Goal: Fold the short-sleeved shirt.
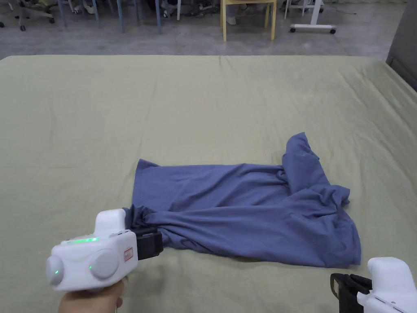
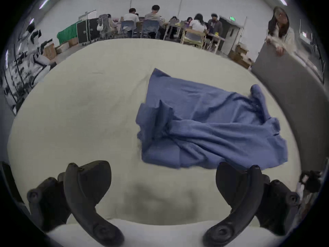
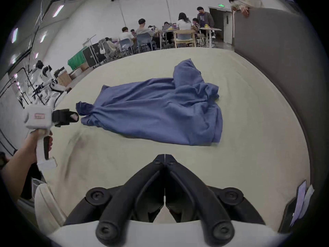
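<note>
1. Barely begun: your shirt (image 1: 244,212) lies crumpled near the bed's (image 1: 203,102) front edge, unfolded.
2. Your left claw (image 2: 162,183) gapes empty; right claw (image 3: 165,159) is closed on nothing.
3. Flattening and every fold remain.

Your work surface is a wide table under a pale green cloth (image 1: 203,102), creased down the middle. Beyond it you face a grey concrete floor (image 1: 183,38) and a yellow wooden chair (image 1: 247,18). People sit around tables (image 2: 178,25) by a white wall; a grey partition (image 3: 277,54) stands at your right.
</note>
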Tool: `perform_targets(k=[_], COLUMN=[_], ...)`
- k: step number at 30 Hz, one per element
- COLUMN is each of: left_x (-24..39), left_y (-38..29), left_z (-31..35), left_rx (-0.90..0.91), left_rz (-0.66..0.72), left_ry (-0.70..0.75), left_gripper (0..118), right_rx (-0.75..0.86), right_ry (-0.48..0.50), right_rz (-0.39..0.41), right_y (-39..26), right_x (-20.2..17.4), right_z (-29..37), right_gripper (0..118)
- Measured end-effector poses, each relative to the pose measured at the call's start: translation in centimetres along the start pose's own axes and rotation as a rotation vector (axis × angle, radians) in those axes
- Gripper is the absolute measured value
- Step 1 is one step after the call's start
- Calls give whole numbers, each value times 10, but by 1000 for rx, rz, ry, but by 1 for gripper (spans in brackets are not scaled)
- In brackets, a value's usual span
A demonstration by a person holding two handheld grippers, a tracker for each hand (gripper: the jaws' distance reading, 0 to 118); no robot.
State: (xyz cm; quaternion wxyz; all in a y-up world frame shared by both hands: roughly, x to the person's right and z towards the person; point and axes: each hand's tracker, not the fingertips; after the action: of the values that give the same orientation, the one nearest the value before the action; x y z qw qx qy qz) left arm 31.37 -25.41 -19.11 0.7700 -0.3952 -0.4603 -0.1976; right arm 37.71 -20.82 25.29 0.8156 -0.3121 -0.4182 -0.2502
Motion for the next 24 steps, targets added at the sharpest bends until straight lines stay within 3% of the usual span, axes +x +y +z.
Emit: perform_targets(k=[3, 6, 7, 8, 10, 13, 15, 16, 17, 18, 19, 22, 24], left_x=[8, 11, 15, 17, 20, 32, 25, 17, 11, 6, 2, -8, -13], left_y=[10, 17, 22, 25, 29, 23, 17, 21, 21, 20, 19, 25, 27], left_z=[-36, -52, -52, -48, -45, -30, -19, -16, -10, -4, 2, 9, 10], left_rx=[-78, -62, -53, -39, -38, -35, -12, -35, -27, -15, -8, -1, -1], left_rz=[-69, -54, -74, -99, -89, -92, -44, 5, 47, 75, 78, 72, 84], left_ry=[40, 1, 6, 12, -55, -41, -111, -139, -154, -169, -174, -179, -188], left_gripper=[118, 117, 107, 86, 6, 3, 3, 3, 3, 3, 3, 3, 3], right_rx=[-19, -37, -45, -52, -56, -70, -73, -73, -79, -81, -106, -91, -165], right_ry=[-10, -34, -48, -72, -95, -89, -54, -17, 8, -30, -73, -75, -97], right_rz=[-8, -40, -43, -49, -72, -114, -172, -183, -193, -195, -214, -208, -170], right_y=[0, 2, 4, 6, 12, 23, 32, 36, 41, 47, 54, 68, 69], right_x=[5, 15, 19, 24, 34, 53, 70, 79, 86, 93, 98, 107, 106], right_z=[-8, -20, -26, -31, -39, -55, -63, -67, -70, -73, -77, -84, -101], right_gripper=[2, 2, 2, 2, 2, 2, 2, 18, 61, 110, 118, 117, 117])
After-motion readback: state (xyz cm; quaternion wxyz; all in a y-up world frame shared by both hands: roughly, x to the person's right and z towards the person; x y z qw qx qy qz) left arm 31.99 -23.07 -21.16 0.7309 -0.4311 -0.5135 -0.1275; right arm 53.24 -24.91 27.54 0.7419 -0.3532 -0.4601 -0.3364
